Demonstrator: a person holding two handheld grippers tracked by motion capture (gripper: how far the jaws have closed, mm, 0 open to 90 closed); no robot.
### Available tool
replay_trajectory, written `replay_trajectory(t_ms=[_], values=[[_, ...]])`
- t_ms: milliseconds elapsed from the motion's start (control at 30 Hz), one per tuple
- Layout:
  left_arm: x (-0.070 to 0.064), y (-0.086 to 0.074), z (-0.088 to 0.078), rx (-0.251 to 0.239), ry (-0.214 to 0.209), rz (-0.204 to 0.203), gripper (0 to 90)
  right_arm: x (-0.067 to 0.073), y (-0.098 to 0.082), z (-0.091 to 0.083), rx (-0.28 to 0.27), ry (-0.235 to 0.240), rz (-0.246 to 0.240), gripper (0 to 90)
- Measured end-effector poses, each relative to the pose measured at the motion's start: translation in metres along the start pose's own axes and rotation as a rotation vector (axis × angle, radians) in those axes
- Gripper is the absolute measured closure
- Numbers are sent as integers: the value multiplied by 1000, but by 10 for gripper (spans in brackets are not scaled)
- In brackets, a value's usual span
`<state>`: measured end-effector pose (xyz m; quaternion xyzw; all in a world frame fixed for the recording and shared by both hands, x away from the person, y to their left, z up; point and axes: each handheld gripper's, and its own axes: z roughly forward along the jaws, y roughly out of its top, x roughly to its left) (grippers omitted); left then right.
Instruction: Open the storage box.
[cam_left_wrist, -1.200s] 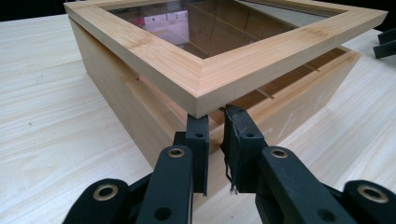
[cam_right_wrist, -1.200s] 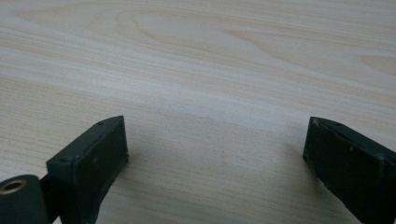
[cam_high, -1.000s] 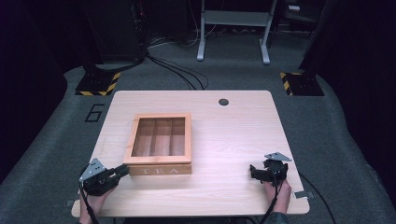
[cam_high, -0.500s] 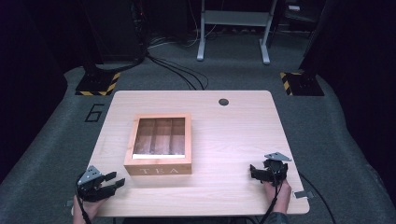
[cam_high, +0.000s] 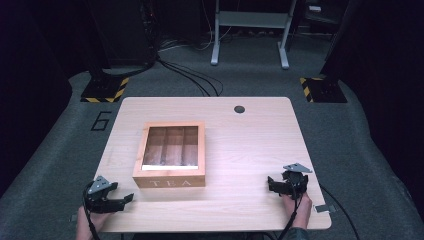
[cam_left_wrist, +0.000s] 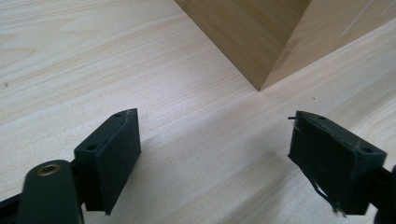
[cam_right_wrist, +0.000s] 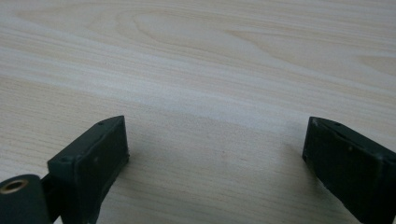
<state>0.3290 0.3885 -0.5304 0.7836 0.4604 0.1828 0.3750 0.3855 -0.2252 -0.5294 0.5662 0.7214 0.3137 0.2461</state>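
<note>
A: We log the left gripper (cam_high: 114, 199) jaws just opened wide, empty; right gripper (cam_high: 285, 184) wide, empty. Tea box (cam_high: 170, 155) at table (cam_high: 260, 140) centre.

B: Box corner at one o'clock; we risk nudging it.

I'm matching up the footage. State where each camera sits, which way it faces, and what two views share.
High view: above the person's side, facing forward and down at the table and tea box; hands, left gripper and right gripper show.
Left gripper view: rides the left gripper, facing the box's corner; open jaws show.
Right gripper view: rides the right gripper, facing bare tabletop; open jaws show.
Shared: the high and left gripper views both show the box.
</note>
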Motion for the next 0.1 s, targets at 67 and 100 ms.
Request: replay_trajectory(t_ms=[67, 100], values=[[-2, 1, 1, 12, 12, 32, 146, 0, 0, 0, 0, 0, 0, 64], [-4, 1, 2, 10, 24, 34, 144, 0, 0, 0, 0, 0, 0, 63]])
